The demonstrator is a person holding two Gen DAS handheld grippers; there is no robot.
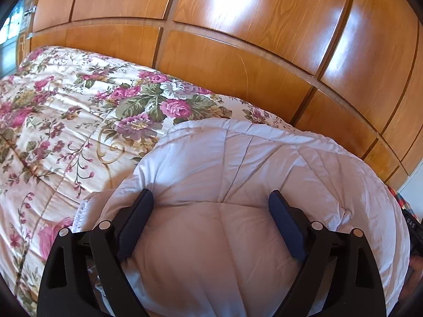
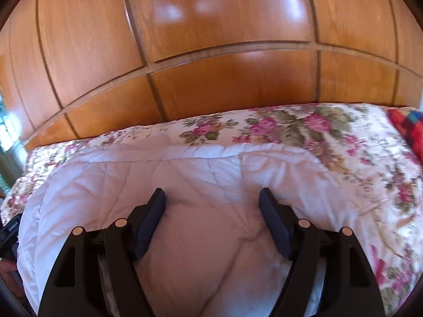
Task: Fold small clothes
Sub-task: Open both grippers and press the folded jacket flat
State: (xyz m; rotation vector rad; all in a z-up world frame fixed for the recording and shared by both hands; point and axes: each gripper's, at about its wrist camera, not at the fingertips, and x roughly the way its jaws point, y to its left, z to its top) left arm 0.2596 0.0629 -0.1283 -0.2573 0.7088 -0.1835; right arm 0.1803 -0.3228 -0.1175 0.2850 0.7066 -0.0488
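A white quilted padded piece point(image 1: 238, 174) lies folded over on a floral bedspread point(image 1: 66, 111). My left gripper point(image 1: 211, 200) is open, its dark fingers spread wide over the piece's near bulge, close above or touching it. In the right wrist view the same white piece point(image 2: 132, 174) fills the lower middle. My right gripper point(image 2: 212, 198) is open too, fingers spread over the padding, holding nothing. The piece's near edge is hidden under both grippers.
A glossy wooden panelled wardrobe point(image 1: 238, 39) runs right behind the bed point(image 2: 224, 52). A red checked cloth point(image 2: 407, 129) lies at the bed's far right. A window shows at the far left point(image 1: 10, 26). The floral bedspread point(image 2: 370, 171) extends right of the white piece.
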